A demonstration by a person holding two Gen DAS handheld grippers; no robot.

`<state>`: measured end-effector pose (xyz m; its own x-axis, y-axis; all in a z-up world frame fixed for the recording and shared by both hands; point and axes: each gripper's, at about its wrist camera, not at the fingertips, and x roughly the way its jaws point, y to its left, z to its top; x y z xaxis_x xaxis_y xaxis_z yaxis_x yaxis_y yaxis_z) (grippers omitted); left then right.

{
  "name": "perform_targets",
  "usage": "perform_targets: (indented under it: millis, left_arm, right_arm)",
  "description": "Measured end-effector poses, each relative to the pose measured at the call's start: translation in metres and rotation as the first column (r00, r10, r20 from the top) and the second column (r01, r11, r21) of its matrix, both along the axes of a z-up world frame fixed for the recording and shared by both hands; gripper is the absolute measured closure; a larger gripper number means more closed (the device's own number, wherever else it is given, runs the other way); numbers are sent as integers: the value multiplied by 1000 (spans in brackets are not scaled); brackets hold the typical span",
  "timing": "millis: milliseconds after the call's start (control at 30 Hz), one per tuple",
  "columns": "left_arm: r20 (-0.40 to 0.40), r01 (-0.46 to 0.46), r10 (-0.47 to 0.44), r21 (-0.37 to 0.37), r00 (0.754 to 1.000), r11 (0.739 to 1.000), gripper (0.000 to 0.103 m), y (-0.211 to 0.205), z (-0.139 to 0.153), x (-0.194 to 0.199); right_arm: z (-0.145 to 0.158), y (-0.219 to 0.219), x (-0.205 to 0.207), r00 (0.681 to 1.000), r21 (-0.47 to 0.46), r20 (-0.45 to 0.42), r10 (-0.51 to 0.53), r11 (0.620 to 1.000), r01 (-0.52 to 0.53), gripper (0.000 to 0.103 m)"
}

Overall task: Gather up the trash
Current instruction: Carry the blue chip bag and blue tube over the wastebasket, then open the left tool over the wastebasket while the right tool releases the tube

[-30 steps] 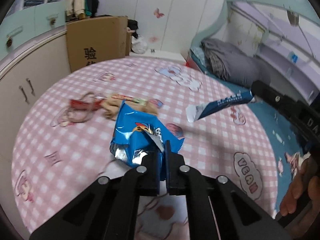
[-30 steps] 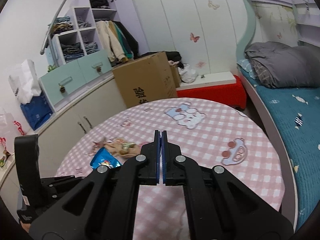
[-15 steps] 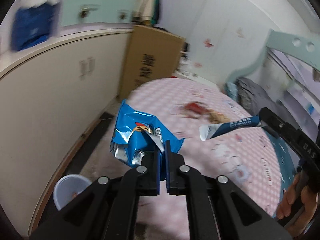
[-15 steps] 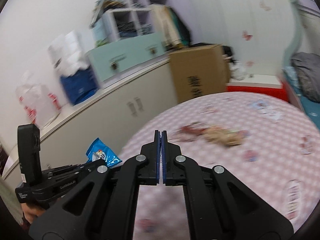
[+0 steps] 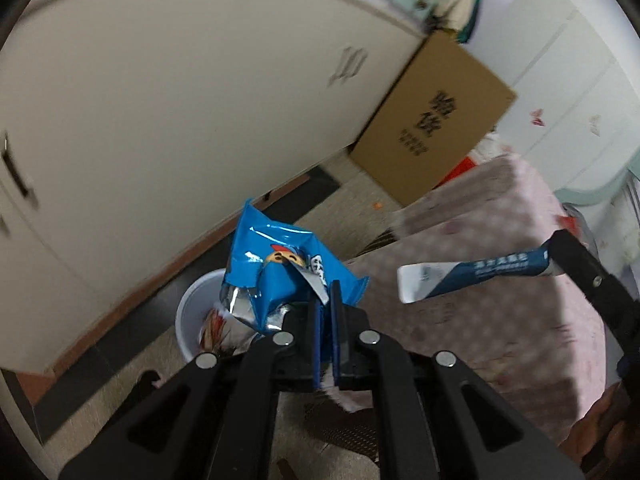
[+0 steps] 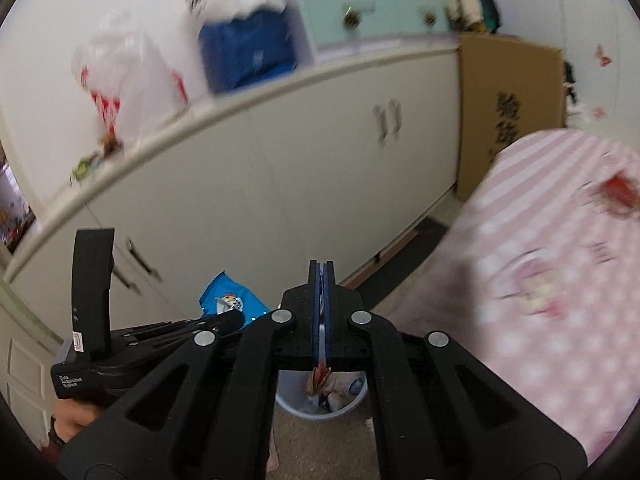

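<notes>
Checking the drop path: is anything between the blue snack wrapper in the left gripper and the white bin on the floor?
Nothing. In the left wrist view the blue snack wrapper hangs directly over the white bin, with only air between.

Soft indoor light; motion blur; fisheye-warped edges.

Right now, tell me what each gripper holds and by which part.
Left gripper: crumpled blue snack wrapper, pinched at its lower edge. Right gripper: slim blue-and-white sachet, clamped at one end.
</notes>
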<state>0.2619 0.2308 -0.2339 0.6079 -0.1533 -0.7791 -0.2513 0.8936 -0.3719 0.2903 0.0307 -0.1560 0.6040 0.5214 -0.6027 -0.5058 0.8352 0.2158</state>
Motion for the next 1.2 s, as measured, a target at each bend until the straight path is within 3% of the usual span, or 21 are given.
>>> perform_targets:
  millis: [267,333,400,467,800,1200]
  left_arm:
    - [-140,-61,55,-42,989,997,97,34,-78,21]
    - [-165,-80,71,-50,984,996,90,40,-91,25]
    - [-189,-97,82,-74,979,993,70,49,-106,27]
    - [-198,-110,94,-74,976,991,59,50,-112,30]
    - [-218,-119,117,6,969,993,45,51,-125,26]
    - [-194,-128,134,43,972,991,41,55,-114,19]
  right_arm:
    - [-79,60,22,995,-106,-95,25,994,-35,102]
    - [-91,65,27,993,-120,-113,22,992,-36,102]
    - [-106,71,32,991,-136,-134,19,990,-37,102]
    - [-117,73,35,988,-147,-152,16,988,-39,102]
    - [-151,81,40,978,-183,-210,9,982,-48,101]
    - [-149,95,44,980,-183,-196,18,982,-54,101]
